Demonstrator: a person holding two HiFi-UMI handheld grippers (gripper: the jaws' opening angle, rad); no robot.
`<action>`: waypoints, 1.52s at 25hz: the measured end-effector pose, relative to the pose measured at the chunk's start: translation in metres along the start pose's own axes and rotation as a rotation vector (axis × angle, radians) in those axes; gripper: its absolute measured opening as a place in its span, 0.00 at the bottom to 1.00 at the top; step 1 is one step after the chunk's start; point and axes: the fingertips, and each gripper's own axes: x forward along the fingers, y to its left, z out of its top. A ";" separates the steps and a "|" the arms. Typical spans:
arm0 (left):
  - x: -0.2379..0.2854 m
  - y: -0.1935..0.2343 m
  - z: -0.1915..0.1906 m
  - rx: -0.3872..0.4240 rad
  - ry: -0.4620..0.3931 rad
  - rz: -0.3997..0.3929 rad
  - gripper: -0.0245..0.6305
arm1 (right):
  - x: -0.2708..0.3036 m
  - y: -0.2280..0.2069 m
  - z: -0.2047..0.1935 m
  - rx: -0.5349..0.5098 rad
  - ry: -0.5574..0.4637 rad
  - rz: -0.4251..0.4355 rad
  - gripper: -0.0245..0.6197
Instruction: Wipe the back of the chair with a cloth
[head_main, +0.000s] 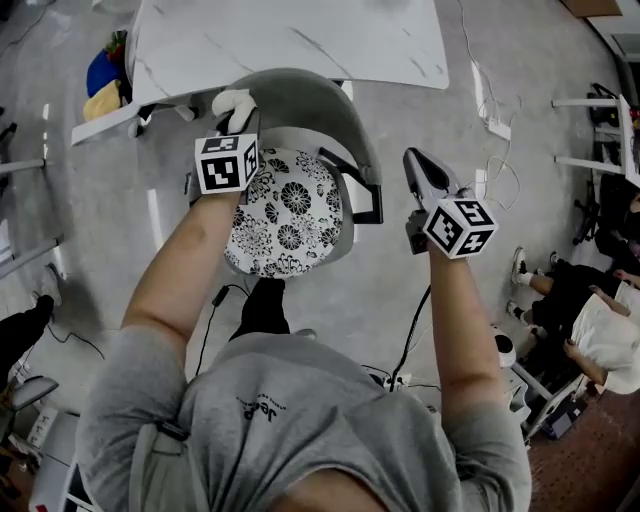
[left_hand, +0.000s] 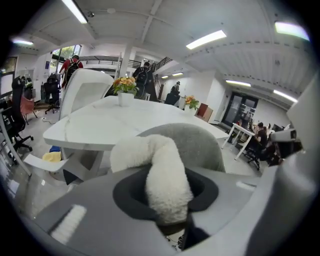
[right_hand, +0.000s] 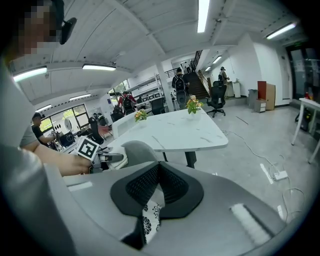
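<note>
Pinches a fluffy white cloth (left_hand: 165, 172) in the left gripper (left_hand: 168, 202) at the grey chair back (head_main: 312, 96), with the right gripper (right_hand: 159, 174) closed, empty, alongside.

Left gripper (left_hand: 167, 195) pinches white cloth (left_hand: 136, 152) by chair (left_hand: 202, 145).

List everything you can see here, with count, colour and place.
chair: one, grey back, black-and-white floral seat, centre, at the table
table: one, white marbled, beyond the chair
cloth: one, white, fluffy, at the chair back's rim
flower arrangements: two, orange-yellow blooms, on the table
power strip: one, white, floor at right
left hand-held gripper: one, grey, shut on the cloth
right hand-held gripper: one, grey, shut, empty, right of the chair
</note>
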 end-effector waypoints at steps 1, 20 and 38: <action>0.004 -0.005 0.002 0.011 0.004 -0.007 0.28 | 0.000 -0.002 0.001 0.000 -0.001 -0.002 0.05; 0.062 -0.160 0.006 0.440 0.253 -0.325 0.27 | -0.020 -0.038 0.015 -0.010 -0.010 -0.013 0.05; -0.080 0.030 -0.051 -0.378 0.025 0.103 0.27 | -0.025 -0.016 -0.012 0.005 -0.013 0.120 0.05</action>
